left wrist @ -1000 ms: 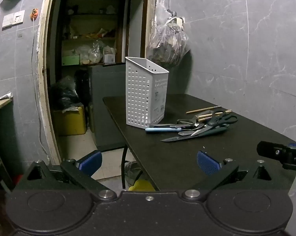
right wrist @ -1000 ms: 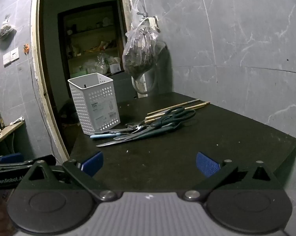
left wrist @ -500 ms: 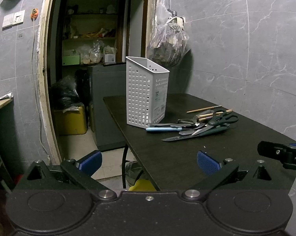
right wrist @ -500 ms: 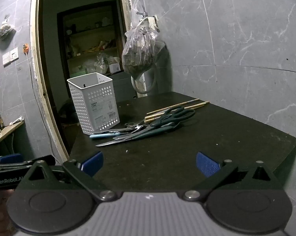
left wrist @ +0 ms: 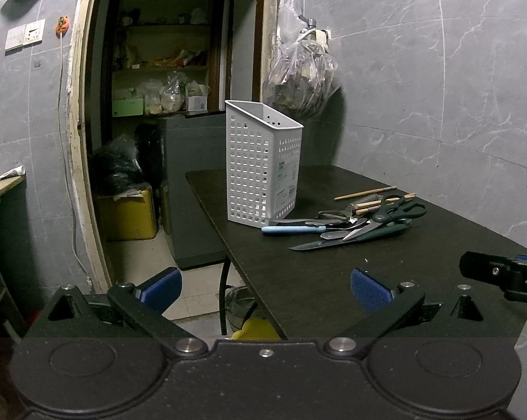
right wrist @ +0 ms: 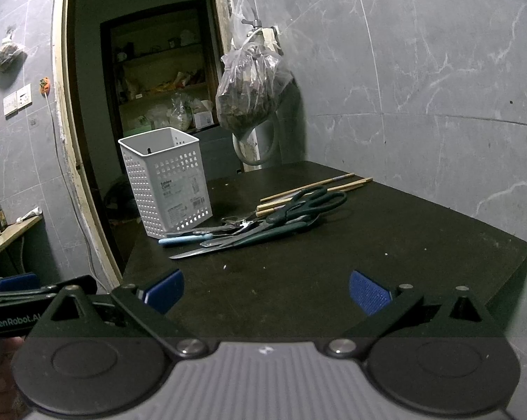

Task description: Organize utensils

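A white perforated utensil holder [left wrist: 263,164] [right wrist: 167,182] stands upright near the far left edge of the dark table [left wrist: 333,280] [right wrist: 386,245]. Beside it lies a pile of utensils: green-handled scissors [left wrist: 389,215] [right wrist: 298,206], a long knife [left wrist: 347,239] [right wrist: 235,243], a blue-handled tool [left wrist: 291,229] [right wrist: 182,239], spoons and wooden chopsticks [left wrist: 365,193] [right wrist: 309,187]. My left gripper [left wrist: 265,288] hovers open at the table's near left edge. My right gripper [right wrist: 265,290] is open over the near part of the table. Both hold nothing and are well short of the pile.
A plastic bag [left wrist: 303,80] [right wrist: 251,94] hangs on the wall behind the table. A doorway at the left opens onto shelves [left wrist: 161,66], a dark cabinet [left wrist: 189,189] and a yellow container [left wrist: 128,215]. The other gripper's body [left wrist: 501,274] shows at the right.
Both views have shifted only slightly; the grippers stay open and the utensils have not moved.
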